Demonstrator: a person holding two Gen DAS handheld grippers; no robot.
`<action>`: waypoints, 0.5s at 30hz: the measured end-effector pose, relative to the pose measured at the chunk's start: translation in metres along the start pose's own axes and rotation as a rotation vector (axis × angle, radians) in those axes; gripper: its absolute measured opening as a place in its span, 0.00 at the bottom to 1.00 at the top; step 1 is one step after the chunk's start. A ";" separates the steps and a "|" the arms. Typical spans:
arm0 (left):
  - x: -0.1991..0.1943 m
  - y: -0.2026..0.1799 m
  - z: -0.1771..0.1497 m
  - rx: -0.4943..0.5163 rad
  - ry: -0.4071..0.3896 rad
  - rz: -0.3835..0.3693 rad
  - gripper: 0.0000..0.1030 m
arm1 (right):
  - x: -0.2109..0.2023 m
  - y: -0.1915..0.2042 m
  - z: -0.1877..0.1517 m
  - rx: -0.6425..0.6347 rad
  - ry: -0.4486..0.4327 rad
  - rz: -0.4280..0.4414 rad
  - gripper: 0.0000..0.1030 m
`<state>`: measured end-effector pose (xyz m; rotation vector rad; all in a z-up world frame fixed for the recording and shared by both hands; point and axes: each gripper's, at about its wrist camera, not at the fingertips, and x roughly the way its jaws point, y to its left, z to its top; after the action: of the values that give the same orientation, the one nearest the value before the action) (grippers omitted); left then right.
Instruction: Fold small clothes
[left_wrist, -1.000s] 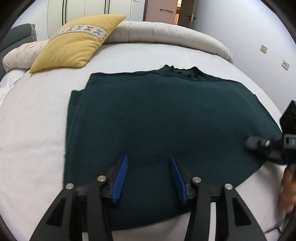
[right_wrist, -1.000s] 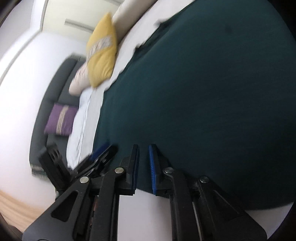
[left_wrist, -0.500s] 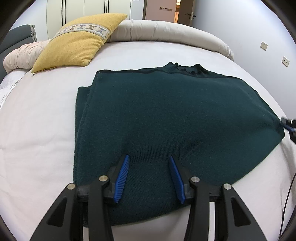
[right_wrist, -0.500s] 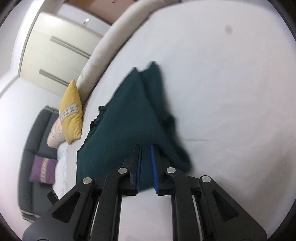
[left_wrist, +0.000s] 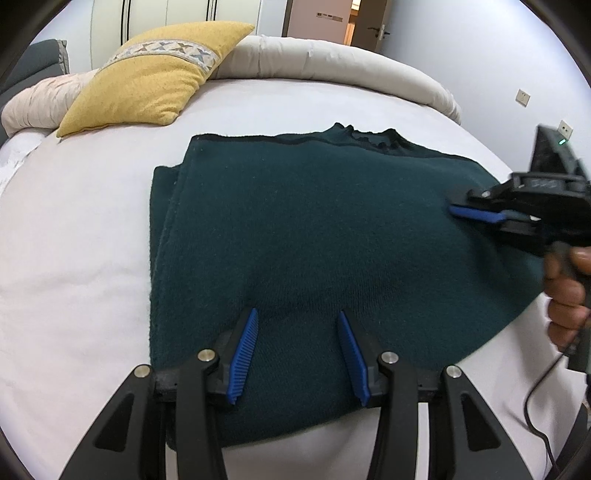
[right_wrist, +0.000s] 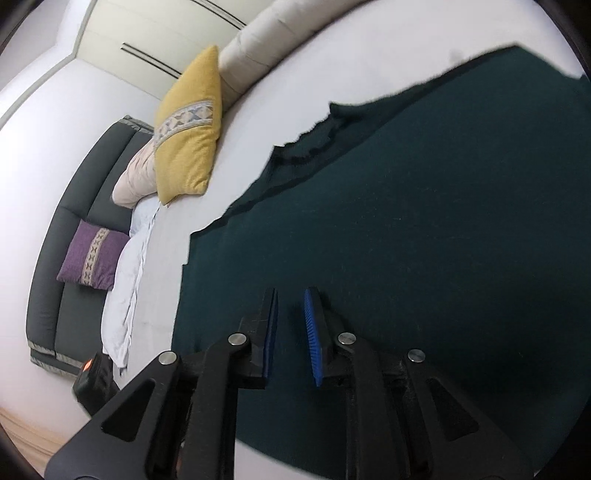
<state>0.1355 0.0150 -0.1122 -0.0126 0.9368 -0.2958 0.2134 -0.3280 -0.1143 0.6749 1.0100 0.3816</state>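
A dark green knit sweater (left_wrist: 332, 240) lies flat on the white bed (left_wrist: 74, 240), neck opening at the far edge and a folded layer along its left side. My left gripper (left_wrist: 297, 312) hovers open over the sweater's near edge with nothing between its blue pads. My right gripper (right_wrist: 291, 291) is over the sweater's right part (right_wrist: 424, 221). Its jaws are opening and only a narrow gap shows, with nothing in it. In the left wrist view, the right gripper (left_wrist: 458, 212) comes in from the right, held by a hand (left_wrist: 565, 295).
A yellow cushion (left_wrist: 155, 77) and a beige bolster (left_wrist: 332, 62) lie along the bed's far side. A dark grey sofa (right_wrist: 74, 236) with a purple cushion (right_wrist: 92, 258) stands beyond the bed. A black cable (left_wrist: 535, 413) hangs at the near right.
The right gripper went out past the sweater's right corner, then came back up over its right side, with its jaws parted slightly wider. The left gripper stayed put.
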 end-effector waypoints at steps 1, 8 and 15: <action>-0.002 0.003 -0.001 0.000 -0.003 -0.009 0.47 | 0.003 -0.006 0.001 0.013 0.000 0.007 0.14; -0.027 0.042 -0.010 -0.068 -0.017 -0.069 0.47 | -0.038 -0.065 0.000 0.133 -0.109 0.066 0.14; -0.061 0.107 0.002 -0.353 -0.108 -0.104 0.73 | -0.087 -0.046 0.003 0.044 -0.175 -0.066 0.33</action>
<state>0.1295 0.1334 -0.0779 -0.3985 0.8720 -0.2205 0.1723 -0.4138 -0.0879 0.7003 0.8737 0.2385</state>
